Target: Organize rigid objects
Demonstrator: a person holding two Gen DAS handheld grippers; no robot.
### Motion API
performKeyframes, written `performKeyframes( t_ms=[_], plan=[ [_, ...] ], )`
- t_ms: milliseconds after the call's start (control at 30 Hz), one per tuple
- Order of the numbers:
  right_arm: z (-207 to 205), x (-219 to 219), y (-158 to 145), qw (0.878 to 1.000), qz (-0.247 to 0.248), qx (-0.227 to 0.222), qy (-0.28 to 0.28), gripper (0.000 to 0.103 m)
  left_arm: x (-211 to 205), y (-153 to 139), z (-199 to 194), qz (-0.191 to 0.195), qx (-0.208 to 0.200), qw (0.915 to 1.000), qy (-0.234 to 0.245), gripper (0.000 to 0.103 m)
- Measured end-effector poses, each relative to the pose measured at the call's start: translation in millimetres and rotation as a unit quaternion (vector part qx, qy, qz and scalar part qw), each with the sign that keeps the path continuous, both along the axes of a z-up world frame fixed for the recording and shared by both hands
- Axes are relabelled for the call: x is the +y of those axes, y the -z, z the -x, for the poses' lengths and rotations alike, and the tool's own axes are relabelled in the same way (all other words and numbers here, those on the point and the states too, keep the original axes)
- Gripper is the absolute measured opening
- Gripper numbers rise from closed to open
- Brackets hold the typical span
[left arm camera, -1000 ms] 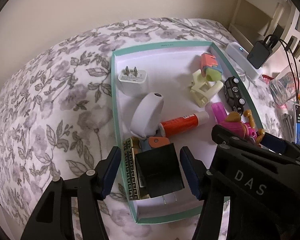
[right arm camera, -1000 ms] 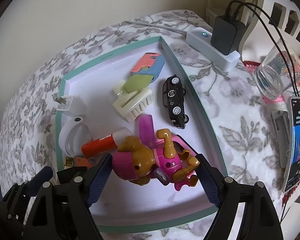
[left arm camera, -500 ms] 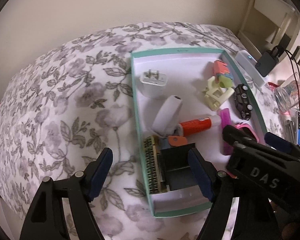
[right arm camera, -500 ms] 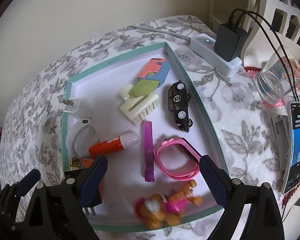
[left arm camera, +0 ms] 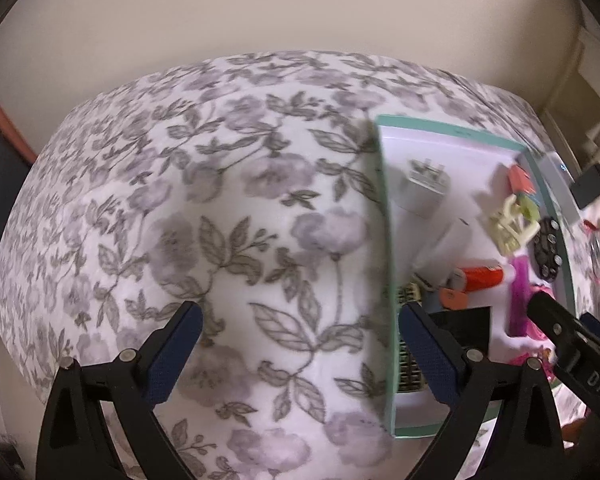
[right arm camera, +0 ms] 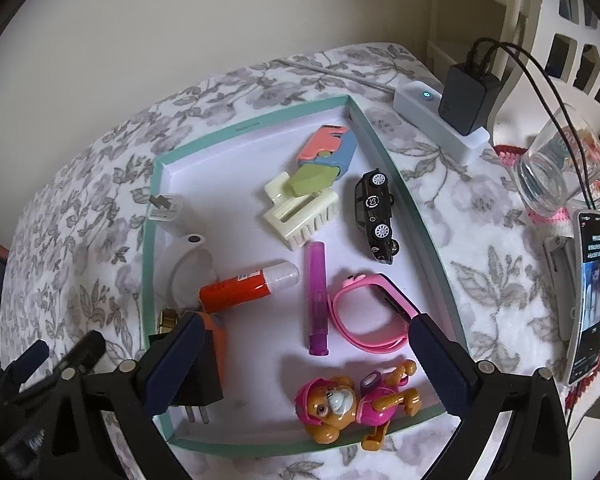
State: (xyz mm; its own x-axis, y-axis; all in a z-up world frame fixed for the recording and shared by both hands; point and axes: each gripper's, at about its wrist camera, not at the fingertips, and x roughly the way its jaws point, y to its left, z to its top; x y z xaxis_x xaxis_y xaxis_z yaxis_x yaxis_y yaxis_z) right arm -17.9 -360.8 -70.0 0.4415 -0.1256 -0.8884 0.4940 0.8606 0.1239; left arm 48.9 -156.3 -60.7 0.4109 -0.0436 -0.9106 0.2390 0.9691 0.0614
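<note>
A teal-rimmed white tray lies on the floral cloth. In it are a dog toy near the front rim, a pink watch, a purple tube, a glue stick, a black car, a cream hair clip and a white charger. My right gripper hangs above the dog toy, its jaws opening and touching nothing. A black adapter lies partly behind its left finger. My left gripper, jaws opening and empty, is over bare cloth left of the tray.
Right of the tray stand a white power strip with a black plug and cables, a glass jar and a lit phone. A beige wall closes the back. The floral cloth spreads to the left.
The left gripper let go of the black adapter in the tray and swung left over the cloth. The right gripper released the dog toy, which now lies by the front rim. Both jaws widened.
</note>
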Motion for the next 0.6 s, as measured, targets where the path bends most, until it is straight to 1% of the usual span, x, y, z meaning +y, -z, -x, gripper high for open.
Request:
performKeyframes(
  t_ms=[100,200,300,433,600],
  plan=[
    [1.6,5.3,-1.4,1.0,0.002,0.001,-0.005,0.103,7.9,-1.4,-0.3,-0.001,-0.003,1.0,-0.008,0.099],
    [4.6,10.7,-3.4,1.0,0.002,0.0,-0.011,0.103,12.4,-5.4,3.2,0.002,-0.008,1.0,-0.005,0.099],
    [8.3,17.7,-7.3,1.0,0.009,-0.003,-0.017,0.103,14.6,-8.4,7.7,-0.007,-0.011,0.9999,-0.002,0.099],
    [13.9,26.4,-13.5,1.0,0.017,-0.008,-0.024,0.103,20.1,-11.8,11.9,-0.002,-0.009,1.0,0.001,0.099],
    [21.2,37.8,-19.6,0.999,0.022,-0.013,-0.035,0.103,24.3,-19.9,20.2,-0.012,-0.027,0.9996,-0.001,0.099]
  ],
)
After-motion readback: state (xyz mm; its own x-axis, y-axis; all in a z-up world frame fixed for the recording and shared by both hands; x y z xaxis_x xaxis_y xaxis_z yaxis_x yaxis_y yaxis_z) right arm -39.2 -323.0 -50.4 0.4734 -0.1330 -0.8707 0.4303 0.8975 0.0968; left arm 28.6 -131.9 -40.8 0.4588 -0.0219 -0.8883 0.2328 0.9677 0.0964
